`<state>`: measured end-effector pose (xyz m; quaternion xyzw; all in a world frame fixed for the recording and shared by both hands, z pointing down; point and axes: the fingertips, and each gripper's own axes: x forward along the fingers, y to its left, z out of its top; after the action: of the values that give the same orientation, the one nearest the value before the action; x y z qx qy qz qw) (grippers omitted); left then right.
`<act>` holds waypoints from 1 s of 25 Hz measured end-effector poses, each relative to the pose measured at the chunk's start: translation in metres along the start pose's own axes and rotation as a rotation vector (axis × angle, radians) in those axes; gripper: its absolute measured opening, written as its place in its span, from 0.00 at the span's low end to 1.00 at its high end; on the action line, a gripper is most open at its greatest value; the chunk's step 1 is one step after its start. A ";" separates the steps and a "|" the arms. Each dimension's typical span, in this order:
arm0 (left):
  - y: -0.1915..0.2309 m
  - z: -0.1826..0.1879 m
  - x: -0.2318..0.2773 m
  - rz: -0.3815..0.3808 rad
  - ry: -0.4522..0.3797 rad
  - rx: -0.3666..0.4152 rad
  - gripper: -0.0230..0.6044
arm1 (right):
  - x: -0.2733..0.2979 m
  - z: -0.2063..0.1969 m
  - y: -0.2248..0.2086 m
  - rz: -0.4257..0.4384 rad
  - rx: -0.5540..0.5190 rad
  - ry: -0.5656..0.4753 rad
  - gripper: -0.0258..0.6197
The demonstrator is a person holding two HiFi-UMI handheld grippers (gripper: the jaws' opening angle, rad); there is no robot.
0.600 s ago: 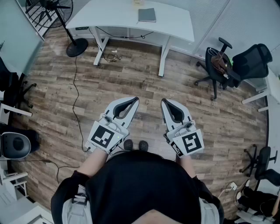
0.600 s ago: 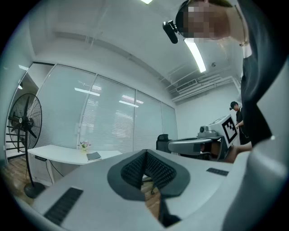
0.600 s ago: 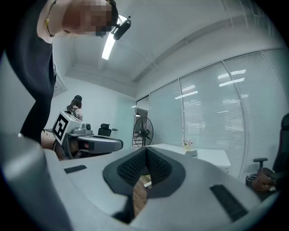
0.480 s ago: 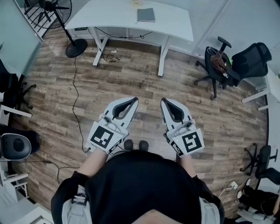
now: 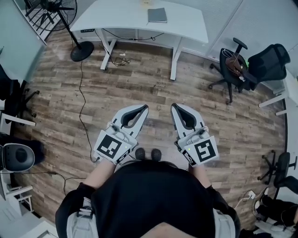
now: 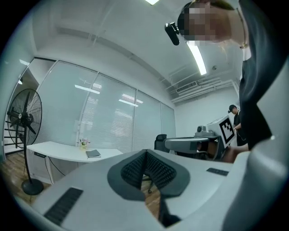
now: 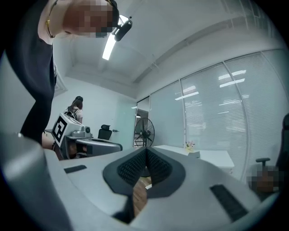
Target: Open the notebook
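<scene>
A grey notebook lies closed on the white desk at the far end of the room, and shows small in the left gripper view. My left gripper and right gripper are held level in front of my body, far from the desk. Both are shut with nothing between the pads. In the left gripper view the jaws meet at the tips; in the right gripper view they do the same.
A standing fan stands left of the desk, its cable trailing over the wooden floor. Black office chairs stand at the right. More chairs and desks line both side edges. Another person stands in the background.
The view has shifted slightly; the grippers stay in the same place before my body, both still shut.
</scene>
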<state>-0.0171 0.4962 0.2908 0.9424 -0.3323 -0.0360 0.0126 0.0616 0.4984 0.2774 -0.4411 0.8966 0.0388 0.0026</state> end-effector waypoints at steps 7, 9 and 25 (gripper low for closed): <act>0.015 -0.003 -0.020 -0.007 0.005 -0.007 0.05 | 0.008 0.004 0.021 0.006 0.024 -0.028 0.05; 0.017 -0.005 -0.027 -0.016 0.009 -0.012 0.05 | 0.010 0.002 0.027 -0.003 0.030 -0.028 0.05; 0.040 -0.005 -0.021 0.000 -0.027 0.003 0.05 | 0.029 0.004 0.004 -0.039 -0.052 -0.044 0.05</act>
<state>-0.0580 0.4779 0.2987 0.9419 -0.3324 -0.0481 0.0069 0.0405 0.4784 0.2728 -0.4576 0.8862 0.0717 0.0118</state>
